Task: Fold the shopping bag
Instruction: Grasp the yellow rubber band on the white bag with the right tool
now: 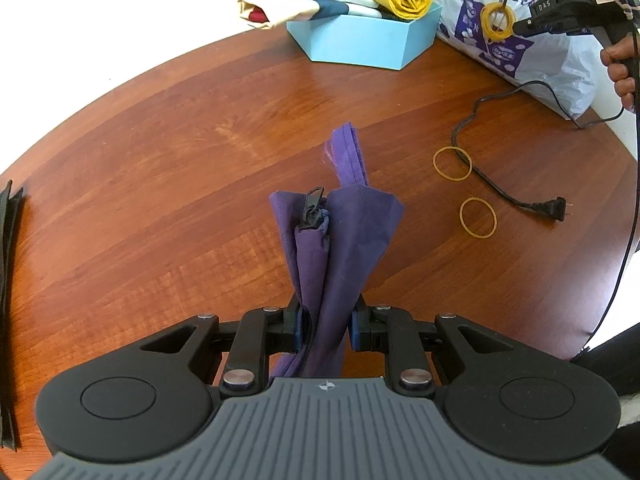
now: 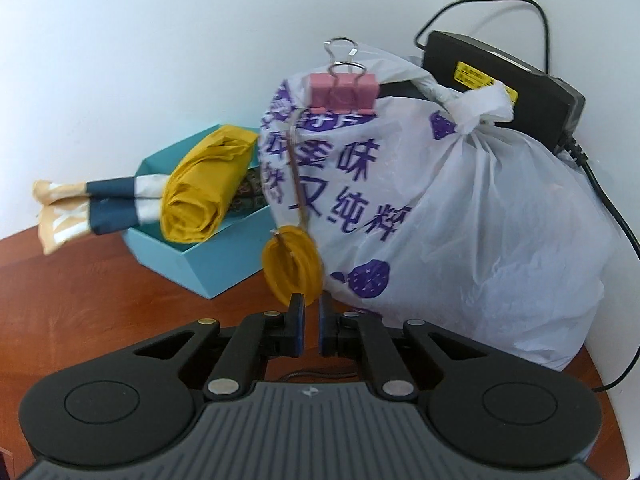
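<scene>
Left hand-held gripper pinches bunched purple fabric bag; right hand-held gripper narrowly parted beneath yellow rubber bands.

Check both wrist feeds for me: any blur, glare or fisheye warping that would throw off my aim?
Left wrist view: sharp; the purple bag clamped in the left gripper is crisp, the table bows strongly at the edges, white wall blown out. Right wrist view: slightly soft; the rubber band bundle ahead of the right gripper is smeared, and the white plastic bag bulges from distortion.
</scene>
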`<action>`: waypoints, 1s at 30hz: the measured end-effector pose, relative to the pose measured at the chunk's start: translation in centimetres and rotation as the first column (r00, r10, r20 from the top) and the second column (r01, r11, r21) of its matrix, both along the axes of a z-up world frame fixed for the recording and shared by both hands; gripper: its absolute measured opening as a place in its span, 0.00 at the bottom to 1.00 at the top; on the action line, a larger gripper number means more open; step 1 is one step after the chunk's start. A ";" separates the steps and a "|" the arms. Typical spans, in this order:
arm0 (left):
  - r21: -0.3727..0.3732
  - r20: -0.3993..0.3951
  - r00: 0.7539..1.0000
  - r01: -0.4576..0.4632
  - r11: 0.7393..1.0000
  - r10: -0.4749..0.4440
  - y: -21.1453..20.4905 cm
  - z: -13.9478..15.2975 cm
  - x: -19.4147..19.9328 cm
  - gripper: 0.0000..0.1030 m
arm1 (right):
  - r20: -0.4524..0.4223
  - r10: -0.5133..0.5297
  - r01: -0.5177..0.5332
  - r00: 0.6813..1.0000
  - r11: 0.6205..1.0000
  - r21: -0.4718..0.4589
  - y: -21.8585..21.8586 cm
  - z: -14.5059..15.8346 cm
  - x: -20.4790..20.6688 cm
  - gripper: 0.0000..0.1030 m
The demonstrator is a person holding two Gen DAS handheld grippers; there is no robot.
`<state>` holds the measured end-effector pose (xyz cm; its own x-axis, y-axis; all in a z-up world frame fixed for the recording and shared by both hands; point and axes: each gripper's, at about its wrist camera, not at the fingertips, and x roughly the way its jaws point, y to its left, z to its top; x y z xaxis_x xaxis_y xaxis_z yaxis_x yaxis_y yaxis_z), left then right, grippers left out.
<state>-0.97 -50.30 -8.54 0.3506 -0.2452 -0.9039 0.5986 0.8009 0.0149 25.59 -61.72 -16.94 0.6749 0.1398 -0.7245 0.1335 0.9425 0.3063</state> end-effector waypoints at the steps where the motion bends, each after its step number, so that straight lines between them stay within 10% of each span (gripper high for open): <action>1: 0.000 0.000 1.000 0.001 1.000 -0.001 -0.1 0.0 0.0 0.22 | -0.006 -0.008 0.008 1.000 1.000 0.008 0.0 -0.3 0.3 0.07; 30: -0.005 -0.002 0.999 0.032 0.999 -0.032 -0.8 -0.2 0.7 0.22 | 0.045 -0.008 0.008 0.999 1.000 -0.006 0.4 0.2 -0.3 0.00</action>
<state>-0.26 -51.09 -8.78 0.3404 -0.2610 -0.9033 0.6242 0.7812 0.0095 25.27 -61.29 -16.79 0.7079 0.1297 -0.6943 0.1270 0.9436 0.3059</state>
